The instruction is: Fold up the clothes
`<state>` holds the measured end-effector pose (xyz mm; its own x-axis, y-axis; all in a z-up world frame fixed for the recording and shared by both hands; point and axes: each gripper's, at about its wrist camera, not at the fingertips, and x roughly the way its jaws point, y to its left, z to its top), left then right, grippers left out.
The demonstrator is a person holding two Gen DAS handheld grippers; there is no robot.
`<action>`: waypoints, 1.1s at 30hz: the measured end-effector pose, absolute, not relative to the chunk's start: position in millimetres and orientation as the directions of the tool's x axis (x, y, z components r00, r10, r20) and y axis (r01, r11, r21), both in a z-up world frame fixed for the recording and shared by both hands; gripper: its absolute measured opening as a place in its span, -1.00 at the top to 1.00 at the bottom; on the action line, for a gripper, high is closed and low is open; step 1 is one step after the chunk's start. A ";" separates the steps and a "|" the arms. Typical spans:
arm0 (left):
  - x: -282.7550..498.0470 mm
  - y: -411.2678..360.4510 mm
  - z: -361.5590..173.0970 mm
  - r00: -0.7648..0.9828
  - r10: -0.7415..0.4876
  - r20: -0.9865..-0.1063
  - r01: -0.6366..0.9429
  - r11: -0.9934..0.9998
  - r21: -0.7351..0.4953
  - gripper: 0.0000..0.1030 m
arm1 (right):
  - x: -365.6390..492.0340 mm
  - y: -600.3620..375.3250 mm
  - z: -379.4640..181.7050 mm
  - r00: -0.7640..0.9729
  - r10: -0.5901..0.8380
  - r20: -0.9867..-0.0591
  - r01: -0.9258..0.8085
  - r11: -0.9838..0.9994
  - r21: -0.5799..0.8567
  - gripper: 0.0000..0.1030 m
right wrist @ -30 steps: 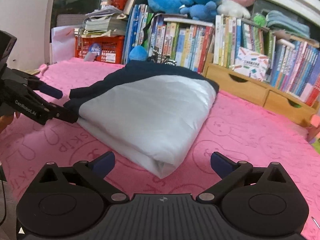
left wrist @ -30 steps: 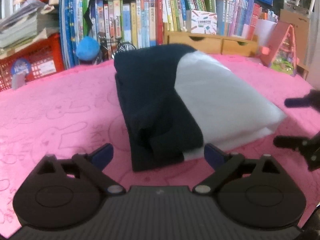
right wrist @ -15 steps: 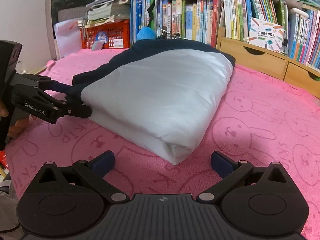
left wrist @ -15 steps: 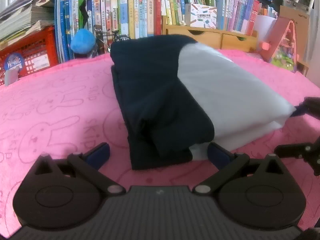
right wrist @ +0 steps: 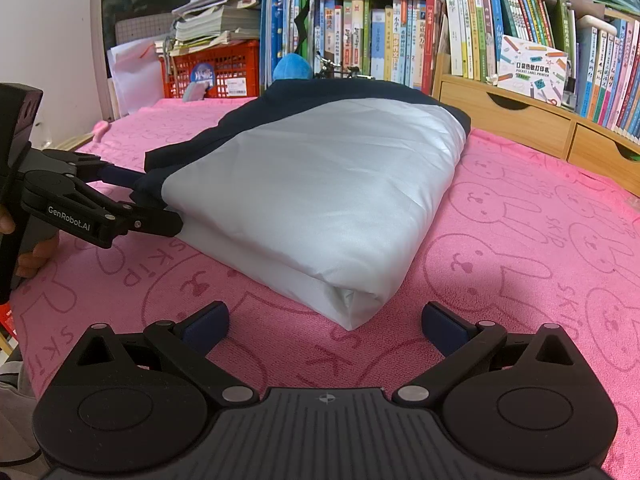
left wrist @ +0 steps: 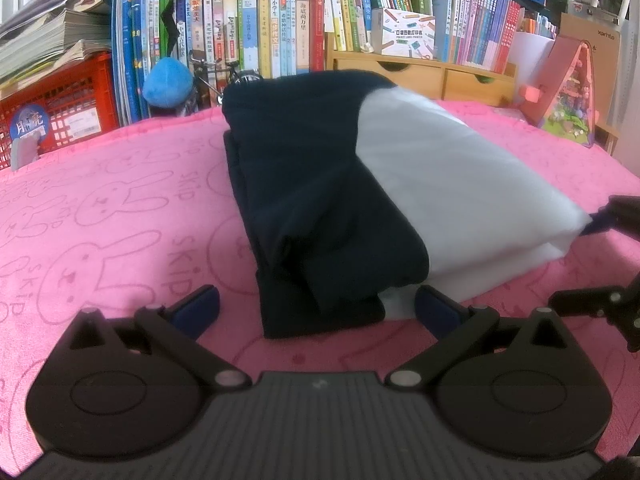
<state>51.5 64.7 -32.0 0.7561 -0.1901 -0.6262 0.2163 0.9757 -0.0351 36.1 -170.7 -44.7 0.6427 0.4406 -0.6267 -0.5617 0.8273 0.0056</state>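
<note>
A folded garment, navy on one side and white on the other, lies on the pink rabbit-print cloth. My left gripper is open, its fingers either side of the navy near corner at cloth level. My right gripper is open, its fingers either side of the white corner. In the right wrist view the left gripper touches the garment's left end. In the left wrist view the right gripper's fingers show at the white corner.
Shelves of books and a wooden drawer unit stand behind the cloth. A red crate with stacked papers is at the back left, a blue plush beside it, and a pink toy house at the right.
Both grippers have moved closer to the garment and lower, so that its corners now sit between their open fingers. The garment has not moved.
</note>
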 end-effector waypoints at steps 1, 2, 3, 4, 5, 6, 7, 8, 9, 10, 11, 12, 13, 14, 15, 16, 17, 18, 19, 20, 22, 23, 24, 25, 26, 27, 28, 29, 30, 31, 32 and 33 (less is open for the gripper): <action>51.6 64.4 -32.1 0.757 -0.189 -0.626 0.216 0.976 -0.034 -1.00 | 36.0 -170.7 -44.7 0.643 0.441 -0.627 -0.562 0.827 0.006 -1.00; 51.6 64.3 -32.2 0.757 -0.189 -0.626 0.216 0.976 -0.033 -1.00 | 36.0 -170.8 -44.7 0.642 0.441 -0.627 -0.562 0.827 0.006 -1.00; 51.6 64.4 -32.4 0.757 -0.188 -0.626 0.216 0.976 -0.033 -1.00 | 36.0 -171.0 -44.7 0.642 0.441 -0.627 -0.562 0.827 0.006 -1.00; 51.6 64.2 -32.5 0.757 -0.188 -0.625 0.216 0.976 -0.032 -1.00 | 36.0 -171.1 -44.7 0.642 0.441 -0.627 -0.563 0.827 0.006 -1.00; 51.6 64.2 -32.5 0.758 -0.188 -0.625 0.216 0.976 -0.031 -1.00 | 36.1 -171.3 -44.8 0.642 0.442 -0.627 -0.563 0.826 0.006 -1.00; 51.6 64.1 -32.6 0.758 -0.188 -0.625 0.216 0.976 -0.031 -1.00 | 36.2 -171.6 -44.9 0.641 0.442 -0.627 -0.564 0.826 0.006 -1.00; 51.6 64.0 -32.6 0.758 -0.187 -0.625 0.216 0.976 -0.030 -1.00 | 36.2 -171.8 -44.9 0.641 0.443 -0.627 -0.564 0.826 0.006 -1.00; 51.5 64.0 -32.7 0.758 -0.186 -0.625 0.215 0.976 -0.030 -1.00 | 36.3 -171.9 -44.9 0.641 0.443 -0.627 -0.565 0.825 0.006 -1.00; 51.4 63.9 -32.8 0.759 -0.186 -0.624 0.215 0.976 -0.030 -1.00 | 36.3 -172.1 -44.9 0.641 0.443 -0.627 -0.565 0.825 0.006 -1.00; 51.1 63.6 -32.9 0.759 -0.185 -0.624 0.214 0.976 -0.029 -1.00 | 36.3 -172.1 -45.0 0.641 0.443 -0.627 -0.565 0.825 0.006 -1.00; 51.0 63.2 -33.1 0.760 -0.184 -0.624 0.214 0.976 -0.029 -1.00 | 36.3 -172.2 -45.0 0.641 0.444 -0.627 -0.565 0.825 0.006 -1.00; 51.1 62.7 -33.4 0.760 -0.183 -0.624 0.213 0.977 -0.028 -1.00 | 36.3 -172.3 -45.0 0.641 0.444 -0.627 -0.566 0.825 0.006 -1.00; 51.1 62.6 -33.5 0.760 -0.183 -0.623 0.213 0.977 -0.027 -1.00 | 36.3 -172.3 -44.9 0.641 0.444 -0.627 -0.566 0.825 0.006 -1.00; 51.3 62.5 -33.5 0.760 -0.183 -0.623 0.213 0.977 -0.027 -1.00 | 36.2 -172.4 -44.9 0.640 0.444 -0.627 -0.566 0.825 0.006 -1.00; 51.5 62.4 -33.6 0.760 -0.183 -0.623 0.213 0.977 -0.027 -1.00 | 36.3 -172.4 -45.0 0.640 0.444 -0.627 -0.566 0.824 0.006 -1.00; 51.5 62.4 -33.7 0.760 -0.183 -0.623 0.212 0.977 -0.027 -1.00 | 36.2 -172.4 -44.9 0.640 0.444 -0.627 -0.566 0.824 0.006 -1.00; 51.6 62.4 -33.8 0.760 -0.183 -0.623 0.212 0.977 -0.027 -1.00 | 36.3 -172.4 -44.9 0.640 0.444 -0.627 -0.566 0.824 0.006 -1.00; 51.6 62.3 -34.0 0.761 -0.182 -0.623 0.212 0.977 -0.027 -1.00 | 36.3 -172.4 -44.9 0.640 0.444 -0.627 -0.566 0.824 0.006 -1.00; 51.8 62.3 -34.1 0.761 -0.182 -0.623 0.211 0.977 -0.027 -1.00 | 36.4 -172.3 -45.0 0.640 0.444 -0.627 -0.566 0.824 0.006 -1.00; 51.9 62.3 -34.2 0.761 -0.182 -0.622 0.211 0.977 -0.027 -1.00 | 36.4 -172.3 -45.0 0.640 0.444 -0.627 -0.566 0.824 0.006 -1.00; 52.1 62.7 -34.4 0.761 -0.182 -0.622 0.211 0.977 -0.028 -1.00 | 36.5 -172.2 -45.0 0.640 0.444 -0.627 -0.566 0.824 0.006 -1.00; 52.2 62.9 -34.5 0.761 -0.182 -0.622 0.211 0.977 -0.028 -1.00 | 36.6 -172.1 -45.0 0.640 0.444 -0.627 -0.566 0.824 0.006 -1.00; 52.2 63.0 -34.6 0.762 -0.183 -0.622 0.211 0.977 -0.028 -1.00 | 36.6 -172.2 -45.0 0.640 0.444 -0.627 -0.566 0.824 0.006 -1.00; 52.2 62.7 -34.6 0.762 -0.182 -0.621 0.211 0.977 -0.027 -1.00 | 36.7 -172.2 -44.9 0.640 0.444 -0.627 -0.566 0.824 0.006 -1.00; 52.2 62.5 -34.7 0.762 -0.182 -0.621 0.211 0.977 -0.027 -1.00 | 36.7 -172.3 -44.9 0.640 0.445 -0.627 -0.566 0.824 0.006 -1.00; 52.1 62.4 -34.7 0.762 -0.182 -0.621 0.211 0.977 -0.028 -1.00 | 36.8 -172.4 -45.0 0.640 0.445 -0.627 -0.567 0.824 0.006 -1.00; 52.0 62.6 -34.8 0.763 -0.182 -0.621 0.210 0.977 -0.028 -1.00 | 36.6 -172.6 -44.9 0.640 0.445 -0.627 -0.567 0.824 0.006 -1.00; 52.0 62.5 -34.8 0.763 -0.182 -0.620 0.210 0.977 -0.028 -1.00 | 36.7 -172.7 -45.0 0.640 0.445 -0.627 -0.567 0.824 0.006 -1.00; 52.1 62.1 -34.9 0.763 -0.182 -0.620 0.210 0.977 -0.028 -1.00 | 36.6 -172.8 -45.0 0.640 0.445 -0.627 -0.567 0.824 0.006 -1.00; 52.0 62.8 -35.0 0.763 -0.185 -0.619 0.210 0.977 -0.033 -1.00 | 36.5 -172.9 -45.0 0.640 0.445 -0.627 -0.567 0.824 0.006 -1.00; 51.9 63.4 -35.2 0.764 -0.188 -0.618 0.210 0.977 -0.037 -1.00 | 36.5 -172.9 -45.0 0.640 0.445 -0.627 -0.567 0.824 0.006 -1.00; 51.9 64.7 -35.4 0.764 -0.194 -0.615 0.210 0.977 -0.047 -1.00 | 36.5 -172.8 -45.1 0.640 0.445 -0.627 -0.567 0.824 0.006 -1.00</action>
<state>51.9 64.7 -35.4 0.7642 -0.1940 -0.6151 0.2102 0.9765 -0.0468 36.5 -172.8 -45.1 0.6398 0.4448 -0.6267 -0.5666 0.8240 0.0064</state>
